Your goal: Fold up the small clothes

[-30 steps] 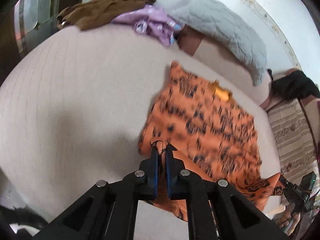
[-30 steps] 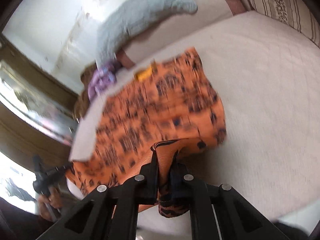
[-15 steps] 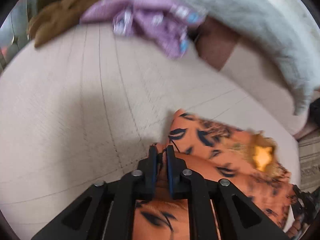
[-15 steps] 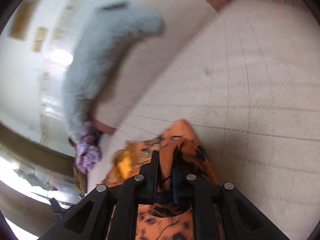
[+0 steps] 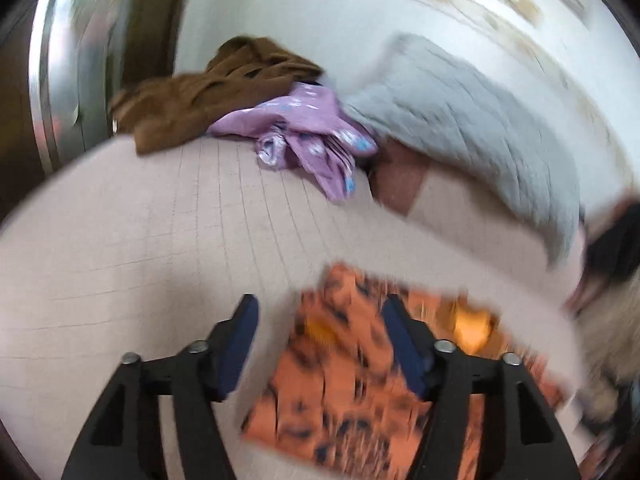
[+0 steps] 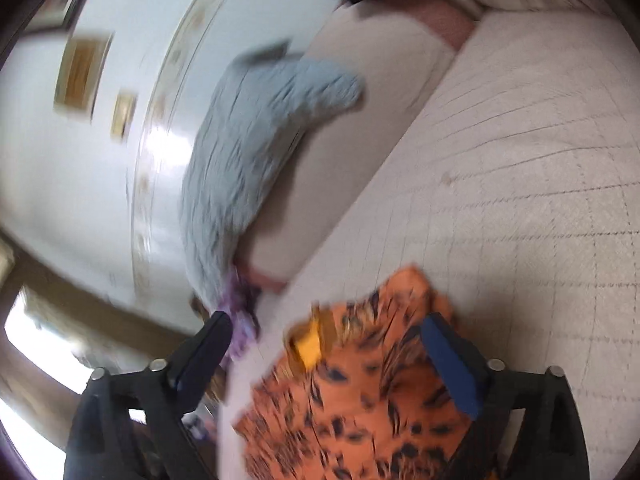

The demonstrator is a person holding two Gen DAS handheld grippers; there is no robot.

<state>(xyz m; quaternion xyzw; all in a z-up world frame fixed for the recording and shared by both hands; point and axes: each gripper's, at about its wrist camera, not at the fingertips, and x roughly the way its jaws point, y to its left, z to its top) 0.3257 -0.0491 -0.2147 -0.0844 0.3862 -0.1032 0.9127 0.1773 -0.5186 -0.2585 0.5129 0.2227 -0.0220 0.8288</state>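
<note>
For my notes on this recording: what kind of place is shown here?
Probably a room in a home, on a sofa or bed. A quilted beige cushion surface carries loose clothes: an orange patterned garment, a purple one, a brown one. A grey quilted blanket lies against the white wall.

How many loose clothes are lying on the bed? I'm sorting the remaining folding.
3: the orange patterned garment nearest the camera, the purple garment at the far edge, and the brown garment beside it. More may be hidden beneath that pile.
</note>
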